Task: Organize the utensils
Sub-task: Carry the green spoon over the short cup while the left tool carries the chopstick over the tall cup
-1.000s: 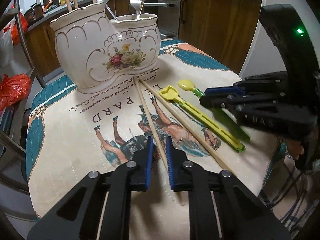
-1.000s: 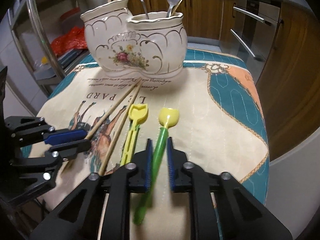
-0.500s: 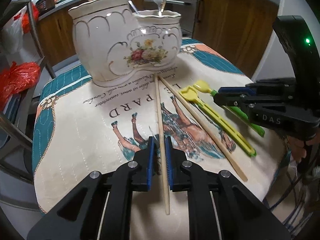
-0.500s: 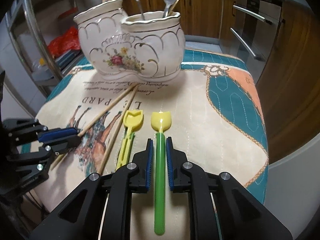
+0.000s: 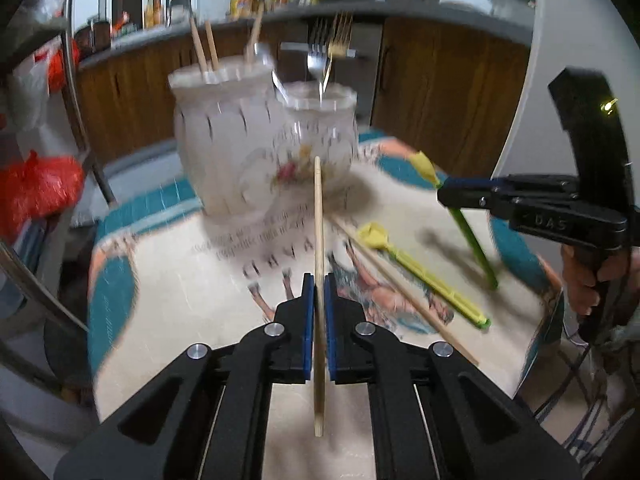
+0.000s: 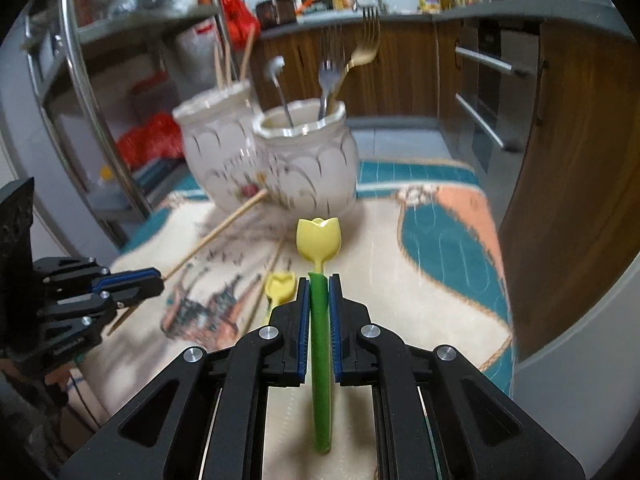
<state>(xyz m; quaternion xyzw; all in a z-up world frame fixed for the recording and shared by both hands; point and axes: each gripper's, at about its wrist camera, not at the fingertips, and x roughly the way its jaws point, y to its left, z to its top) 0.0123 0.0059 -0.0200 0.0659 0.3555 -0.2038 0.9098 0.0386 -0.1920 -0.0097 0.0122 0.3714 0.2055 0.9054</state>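
Note:
My left gripper [image 5: 319, 280] has its jaws closing tight on a wooden chopstick [image 5: 318, 216], which hangs above the cloth and points at the ceramic two-pot holder [image 5: 264, 148]. A second chopstick [image 5: 404, 292] and a yellow plastic spoon [image 5: 420, 272] lie on the cloth. My right gripper [image 6: 319, 280] has its jaws closing on the handle of a green spoon with a yellow tulip head [image 6: 318, 236], its pads pressing it, lifted off the cloth. The holder [image 6: 280, 160] stands behind with chopsticks in its left pot and forks in its right. The left gripper [image 6: 160, 280] shows at the left.
A printed cloth [image 5: 180, 300] covers the small table, whose edges drop off on all sides. A metal rack [image 6: 88, 92] and a red bag [image 5: 36, 188] stand to the left. Wooden cabinets [image 6: 568, 160] are behind and to the right. A hand [image 5: 584, 280] holds the right gripper.
Both grippers rose: the chopstick and the green spoon left the cloth and now hang in the jaws. The holder sits further off and the views are blurred by motion.

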